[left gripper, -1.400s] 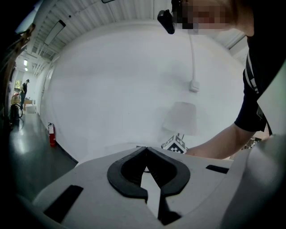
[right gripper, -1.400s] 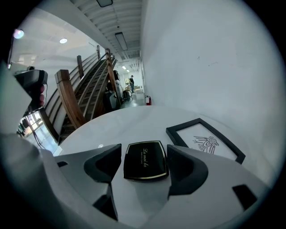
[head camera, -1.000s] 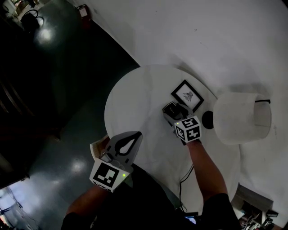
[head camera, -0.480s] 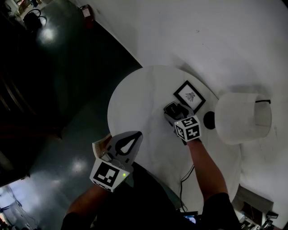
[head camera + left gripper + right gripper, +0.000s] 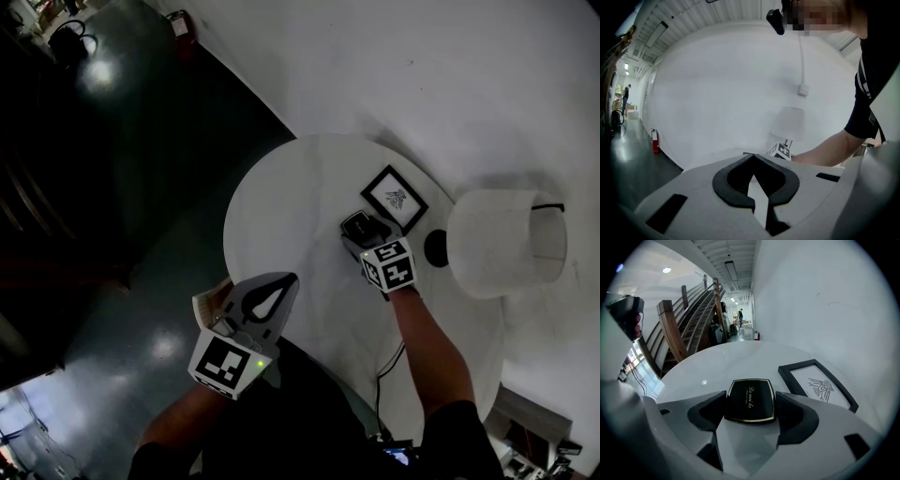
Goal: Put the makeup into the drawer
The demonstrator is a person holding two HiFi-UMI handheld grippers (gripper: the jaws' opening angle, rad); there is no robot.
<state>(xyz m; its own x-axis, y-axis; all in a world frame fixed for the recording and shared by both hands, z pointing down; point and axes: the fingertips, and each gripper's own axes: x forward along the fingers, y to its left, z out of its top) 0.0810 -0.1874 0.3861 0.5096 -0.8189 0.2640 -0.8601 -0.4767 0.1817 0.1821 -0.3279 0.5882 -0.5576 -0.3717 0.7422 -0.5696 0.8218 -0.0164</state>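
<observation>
The makeup is a black compact (image 5: 749, 397) with a gold rim and gold lettering; it also shows as a dark square (image 5: 356, 223) on the round white table (image 5: 281, 216). My right gripper (image 5: 751, 402) is shut on it, one pad against each side. In the head view that gripper (image 5: 362, 230) sits near the table's middle. My left gripper (image 5: 290, 278) hangs at the table's near-left edge with its tips together, holding nothing. From its own camera the left gripper (image 5: 753, 157) points across the table. A pale open drawer (image 5: 208, 298) juts out just to its left.
A black picture frame (image 5: 394, 199) with a bird drawing (image 5: 820, 387) lies just right of the compact. Further right stands a white lamp (image 5: 502, 244) on a dark base (image 5: 433, 249). A cable (image 5: 386, 366) runs off the near edge. Dark floor surrounds the table.
Hardly anything differs. The right gripper has crept a little farther over the table with the compact in its jaws. The left gripper stays where it was.
</observation>
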